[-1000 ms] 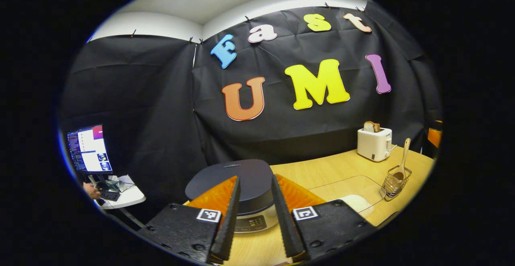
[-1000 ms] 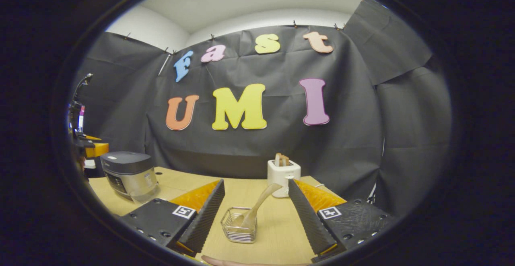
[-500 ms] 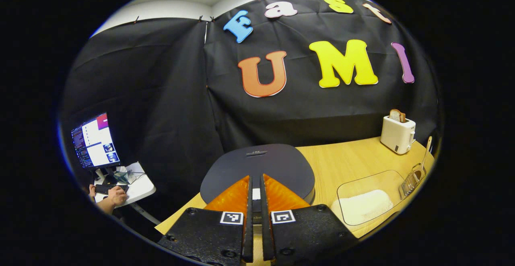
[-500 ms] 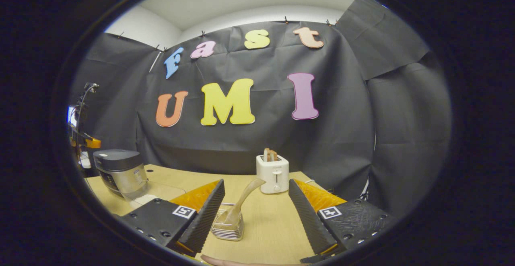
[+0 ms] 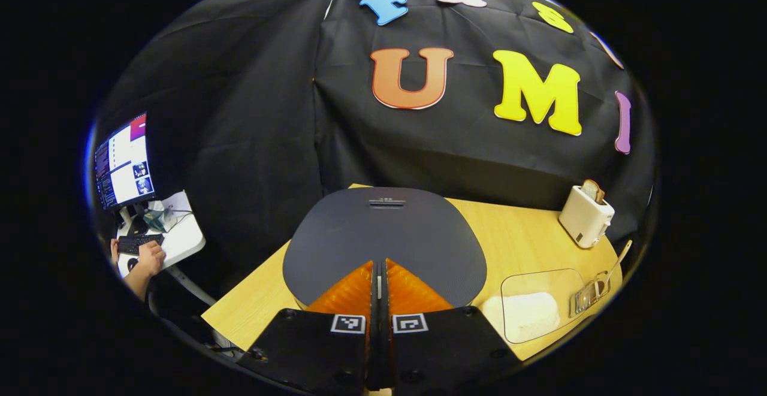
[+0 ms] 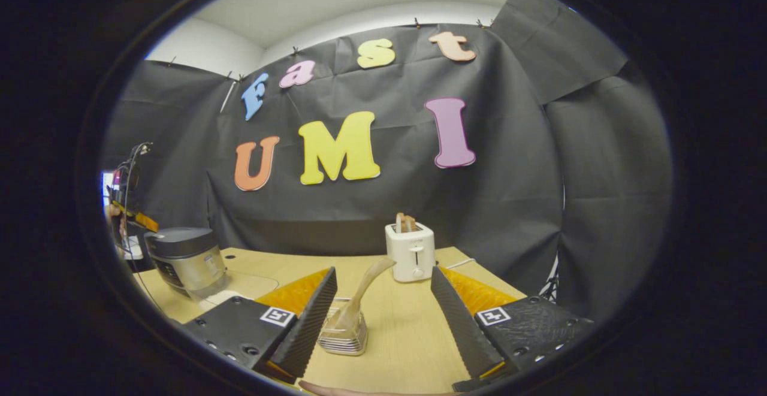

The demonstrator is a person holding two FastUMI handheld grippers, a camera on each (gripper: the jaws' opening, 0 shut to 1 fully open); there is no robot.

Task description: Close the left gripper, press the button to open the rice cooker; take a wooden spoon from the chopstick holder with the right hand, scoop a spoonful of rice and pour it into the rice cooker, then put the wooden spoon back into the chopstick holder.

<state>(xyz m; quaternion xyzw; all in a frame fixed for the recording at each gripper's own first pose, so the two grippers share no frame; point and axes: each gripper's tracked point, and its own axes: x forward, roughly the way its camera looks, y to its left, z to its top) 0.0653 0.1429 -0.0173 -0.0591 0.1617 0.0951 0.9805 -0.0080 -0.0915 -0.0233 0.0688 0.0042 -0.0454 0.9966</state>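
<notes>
The left gripper (image 5: 379,276) is clenched over the cooker (image 5: 383,237) lid; the right gripper (image 6: 383,306) is released near the spoon (image 6: 363,291).

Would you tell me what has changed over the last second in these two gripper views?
The left gripper went from open to shut and moved forward over the rice cooker, whose lid is still down. The right gripper stayed open, drifting slightly right. The wooden spoon remains in the chopstick holder, the toaster unmoved.
</notes>
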